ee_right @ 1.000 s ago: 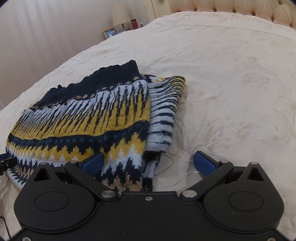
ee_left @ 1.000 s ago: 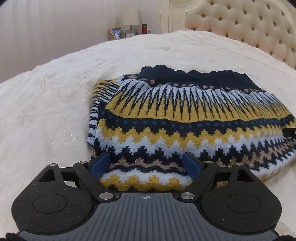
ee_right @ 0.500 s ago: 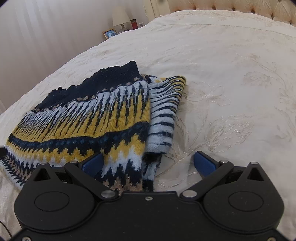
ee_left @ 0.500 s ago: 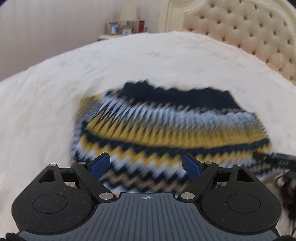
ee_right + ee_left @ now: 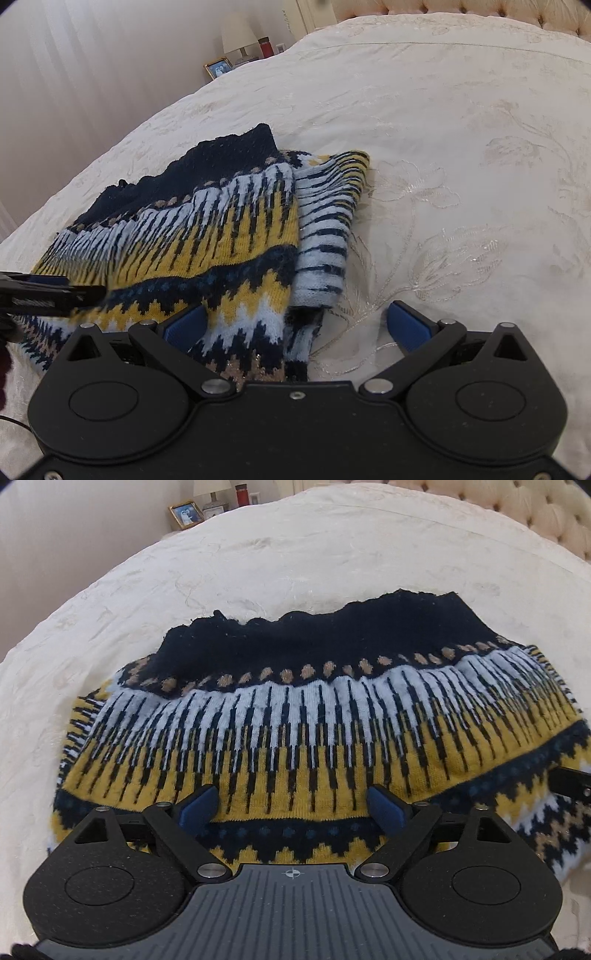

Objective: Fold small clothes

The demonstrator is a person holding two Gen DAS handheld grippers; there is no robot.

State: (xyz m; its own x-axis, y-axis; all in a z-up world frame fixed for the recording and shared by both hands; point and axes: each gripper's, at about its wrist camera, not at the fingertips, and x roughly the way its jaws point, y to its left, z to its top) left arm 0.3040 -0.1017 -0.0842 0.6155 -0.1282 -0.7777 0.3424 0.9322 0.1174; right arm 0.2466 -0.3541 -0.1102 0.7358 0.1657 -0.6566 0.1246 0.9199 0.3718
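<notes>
A knitted sweater (image 5: 317, 738) lies folded flat on the cream bed (image 5: 295, 554). It shows bands of navy, pale blue, mustard yellow and tan in zigzags and spikes, with the scalloped navy hem toward 12 o'clock. A striped sleeve (image 5: 328, 221) sticks out from under its 3 o'clock edge.

Sweater (image 5: 295, 716): navy band at upper edge, row of tan dots below it, then pale blue-white and mustard spikes cut by black bars; lower down, navy stripe with blue dots, then yellow, white, tan zigzags
Sleeve (image 5: 325, 221), frame centre: pale blue with black stripes
Bedspread (image 5: 461, 155): cream, tone-on-tone floral embroidery
Pads (image 5: 406, 325): blue; gripper bodies black
</notes>
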